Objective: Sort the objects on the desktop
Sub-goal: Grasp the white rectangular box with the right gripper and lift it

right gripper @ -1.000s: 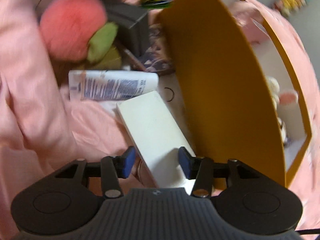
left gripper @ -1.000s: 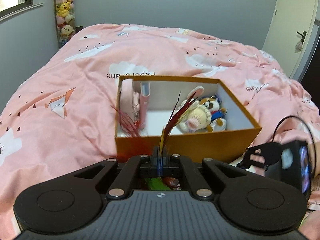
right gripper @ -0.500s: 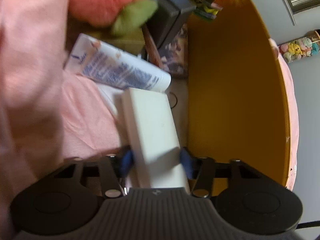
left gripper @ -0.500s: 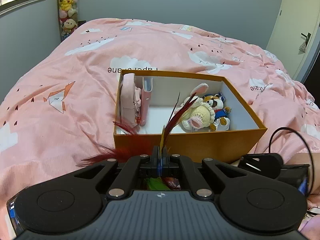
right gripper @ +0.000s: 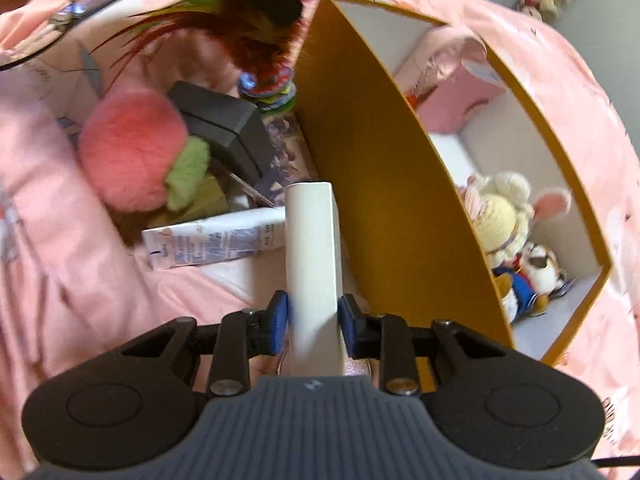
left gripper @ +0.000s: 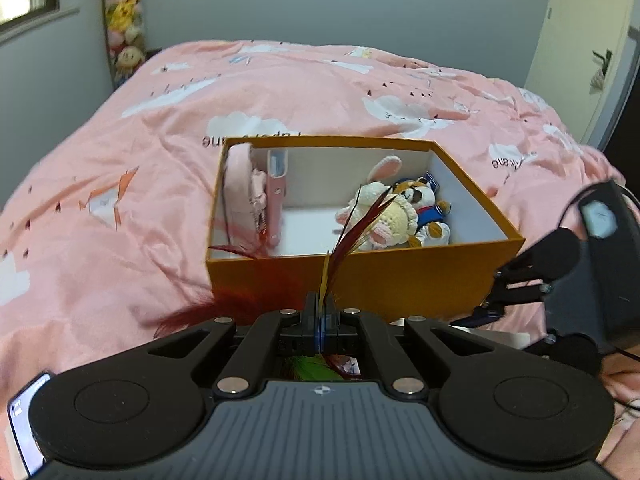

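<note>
My left gripper (left gripper: 321, 312) has its two fingers pressed together on the stem of a feather toy (left gripper: 352, 232). The dark red and yellow feathers rise up from the fingertips, and more red fluff spreads out to the left of them. Straight ahead of this gripper stands the orange box (left gripper: 400, 276) on the pink bedcover (left gripper: 120, 184). Inside the box, at the far left, I see a pink pouch (left gripper: 240, 192) standing against the wall, and at the right some plush animals (left gripper: 400, 216) lying together.

My right gripper (right gripper: 313, 316) is clamped on a white flat block (right gripper: 314, 248), one blue pad on each long side, and the block points forward away from me. The box wall (right gripper: 384, 200) is just to the right of it. To the left of the block lies a white tube (right gripper: 216, 240), and beyond the tube a pink and green plush ball (right gripper: 136, 152) touching a dark grey case (right gripper: 224, 128).
</note>
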{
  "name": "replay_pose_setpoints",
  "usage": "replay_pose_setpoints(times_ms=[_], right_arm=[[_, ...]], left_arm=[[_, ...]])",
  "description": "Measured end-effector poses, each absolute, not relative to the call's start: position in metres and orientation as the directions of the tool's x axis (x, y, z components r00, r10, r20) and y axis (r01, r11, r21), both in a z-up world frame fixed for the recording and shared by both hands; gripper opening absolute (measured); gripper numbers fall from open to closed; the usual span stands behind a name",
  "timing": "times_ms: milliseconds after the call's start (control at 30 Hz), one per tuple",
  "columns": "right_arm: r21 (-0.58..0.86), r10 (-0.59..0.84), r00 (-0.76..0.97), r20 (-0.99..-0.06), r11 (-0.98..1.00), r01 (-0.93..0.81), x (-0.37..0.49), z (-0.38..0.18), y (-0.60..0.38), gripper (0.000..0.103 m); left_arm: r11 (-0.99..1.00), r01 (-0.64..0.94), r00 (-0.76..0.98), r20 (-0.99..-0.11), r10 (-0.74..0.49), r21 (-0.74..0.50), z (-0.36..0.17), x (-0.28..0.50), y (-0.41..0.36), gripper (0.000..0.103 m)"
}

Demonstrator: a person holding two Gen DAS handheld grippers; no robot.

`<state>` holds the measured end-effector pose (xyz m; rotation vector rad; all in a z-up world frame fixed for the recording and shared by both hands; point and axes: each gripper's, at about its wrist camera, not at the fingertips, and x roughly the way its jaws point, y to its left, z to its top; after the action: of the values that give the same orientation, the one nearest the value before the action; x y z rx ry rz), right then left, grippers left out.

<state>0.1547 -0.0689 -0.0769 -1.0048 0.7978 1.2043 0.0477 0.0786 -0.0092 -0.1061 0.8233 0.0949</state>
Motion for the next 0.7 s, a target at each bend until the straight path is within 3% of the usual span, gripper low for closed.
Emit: replay_pose_setpoints(times_ms=[267, 700], right_arm=[[-0.204, 0.342, 0.232, -0.911, 0.116, -0.972, 0.142, -0.100, -0.068, 0.029], [-0.174, 0.534, 0.245, -0.810, 0.179, -0.968, 0.145, 0.022, -0.089, 0.029]], left_arm=[[0.991, -0.114, 0.687, -0.727, 0.023, -0.077, -0.015, 0.045, 0.067, 0.000], [0.990, -0.079, 0.801, -0.598, -0.007, -0.117, 0.044, 0.038, 0.075, 0.000]])
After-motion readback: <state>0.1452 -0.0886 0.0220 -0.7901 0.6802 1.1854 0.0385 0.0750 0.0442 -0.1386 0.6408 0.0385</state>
